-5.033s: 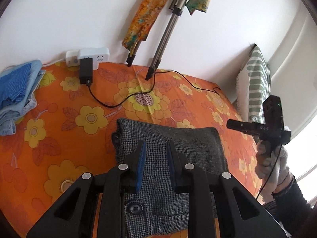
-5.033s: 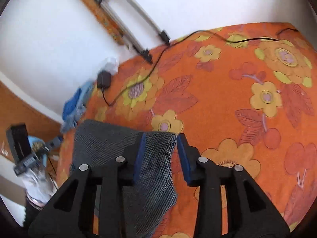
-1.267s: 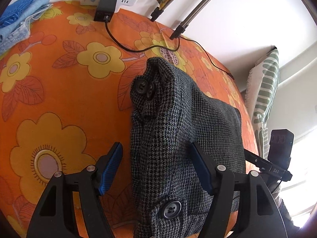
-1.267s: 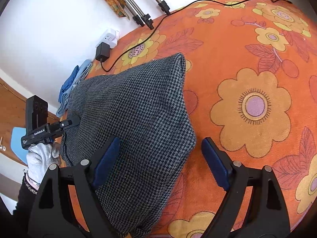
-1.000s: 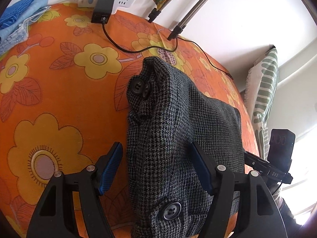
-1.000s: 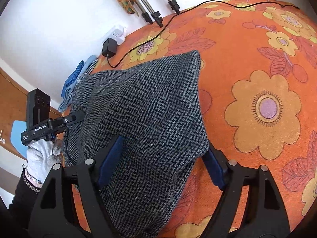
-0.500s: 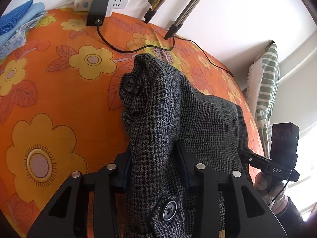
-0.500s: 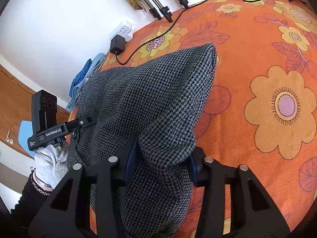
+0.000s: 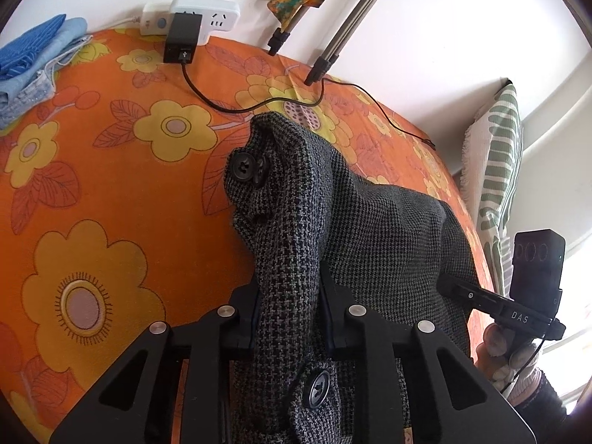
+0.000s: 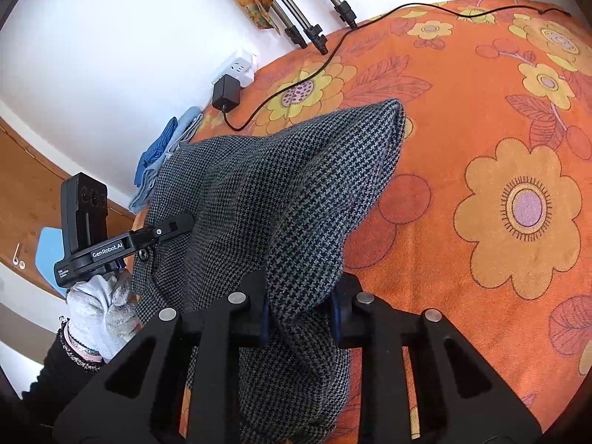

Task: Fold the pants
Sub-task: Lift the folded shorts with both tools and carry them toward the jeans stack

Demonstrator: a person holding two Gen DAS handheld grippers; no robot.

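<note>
Grey houndstooth pants point(image 9: 388, 229) with black buttons lie folded on an orange flowered bedspread point(image 9: 92, 185). My left gripper point(image 9: 288, 296) pinches the buttoned waist edge, which stands up as a ridge; its jaws are closing and the pads press the cloth. In the right wrist view the same pants point(image 10: 259, 192) bunch up into a peak. My right gripper point(image 10: 299, 303) holds the other edge, jaws closing with fabric squeezed between the pads. A gloved hand point(image 10: 96, 307) grips the left tool at the far side of the pants.
A white power strip point(image 9: 192, 18) with a black adapter point(image 9: 183, 37) and a cable lies at the wall. Tripod legs point(image 9: 325, 63) stand on the bedspread behind the pants. Folded blue clothes point(image 9: 33, 59) sit far left, and a striped pillow point(image 9: 499, 170) is at the right.
Both grippers went from wide open around the pants' edges to pinched on them. The fabric has gathered into raised ridges between the pads. Neither hand shifted much.
</note>
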